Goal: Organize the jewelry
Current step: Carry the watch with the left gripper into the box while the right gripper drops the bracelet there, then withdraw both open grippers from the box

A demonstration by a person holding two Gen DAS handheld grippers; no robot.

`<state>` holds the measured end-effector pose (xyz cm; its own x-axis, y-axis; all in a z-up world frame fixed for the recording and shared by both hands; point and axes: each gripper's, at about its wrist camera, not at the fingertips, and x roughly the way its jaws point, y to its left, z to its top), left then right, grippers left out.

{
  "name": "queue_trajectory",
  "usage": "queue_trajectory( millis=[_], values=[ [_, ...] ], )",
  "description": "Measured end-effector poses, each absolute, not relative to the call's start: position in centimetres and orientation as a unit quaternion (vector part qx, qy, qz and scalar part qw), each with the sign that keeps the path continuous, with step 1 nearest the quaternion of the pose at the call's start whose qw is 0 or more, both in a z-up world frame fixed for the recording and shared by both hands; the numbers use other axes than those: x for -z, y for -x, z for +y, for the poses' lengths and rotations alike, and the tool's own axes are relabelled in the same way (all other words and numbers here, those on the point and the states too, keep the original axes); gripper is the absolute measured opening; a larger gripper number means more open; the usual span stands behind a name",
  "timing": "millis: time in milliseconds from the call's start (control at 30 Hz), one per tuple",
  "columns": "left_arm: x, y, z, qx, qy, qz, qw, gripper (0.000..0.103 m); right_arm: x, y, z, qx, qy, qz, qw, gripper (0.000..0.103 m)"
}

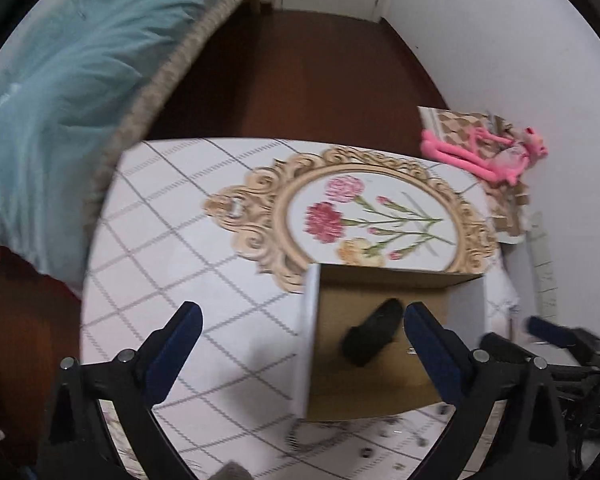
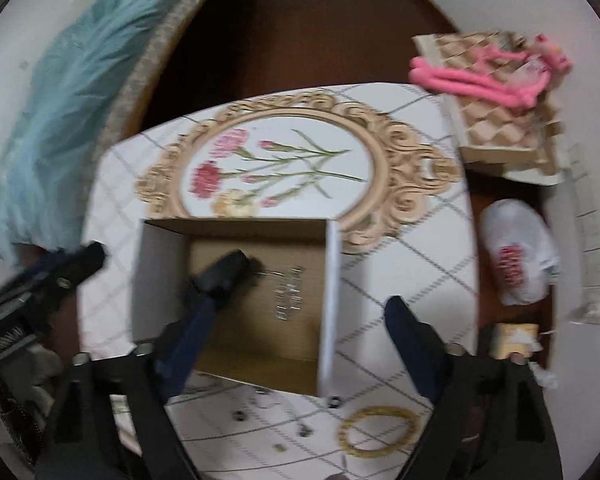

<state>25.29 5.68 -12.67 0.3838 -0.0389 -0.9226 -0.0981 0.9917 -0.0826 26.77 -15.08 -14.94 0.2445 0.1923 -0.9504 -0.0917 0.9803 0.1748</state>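
An open cardboard box (image 1: 380,384) (image 2: 256,340) stands on the table, with a black oblong object (image 1: 374,332) (image 2: 226,268) lying inside it. My left gripper (image 1: 302,338) is open and empty, its right finger over the box, its left over the cloth. My right gripper (image 2: 300,312) is open and empty, its left finger reaching into the box beside the black object. A gold beaded bracelet (image 2: 380,432) and several small rings and beads (image 2: 260,404) lie on the cloth in front of the box.
A white checked tablecloth (image 1: 172,264) covers the table, with an ornate gold-framed flower picture (image 1: 360,216) (image 2: 292,164) behind the box. A lattice basket with a pink plush toy (image 2: 496,76) and a white bag (image 2: 516,256) are at right. A blue-covered bed (image 1: 60,100) is at left.
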Motion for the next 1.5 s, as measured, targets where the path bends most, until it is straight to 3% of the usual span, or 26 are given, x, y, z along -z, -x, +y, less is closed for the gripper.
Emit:
queue_trajectory(
  millis=[133,433,1167,1500],
  values=[
    [13.4,-23.9,5.2,-0.043,0.012,0.535,0.844,0.103,16.1,-25.0,-14.4,-0.04,0.023,0.596,0.802,0.099],
    [13.6,-21.5,4.9,-0.057,0.004,0.528,0.848,0.103,17.3,-22.7,-14.3,-0.012,0.026,0.586,0.81,0.099],
    [3.3,-12.1,3.0,-0.02,0.028,0.445,0.895,0.103,5.1,-12.1,-15.2,0.004,0.017,0.46,0.888,0.099],
    [1.1,-9.1,3.4,-0.026,0.036,0.425,0.904,0.103,1.7,-8.0,-15.5,-0.009,-0.006,0.425,0.905,0.099]
  ],
)
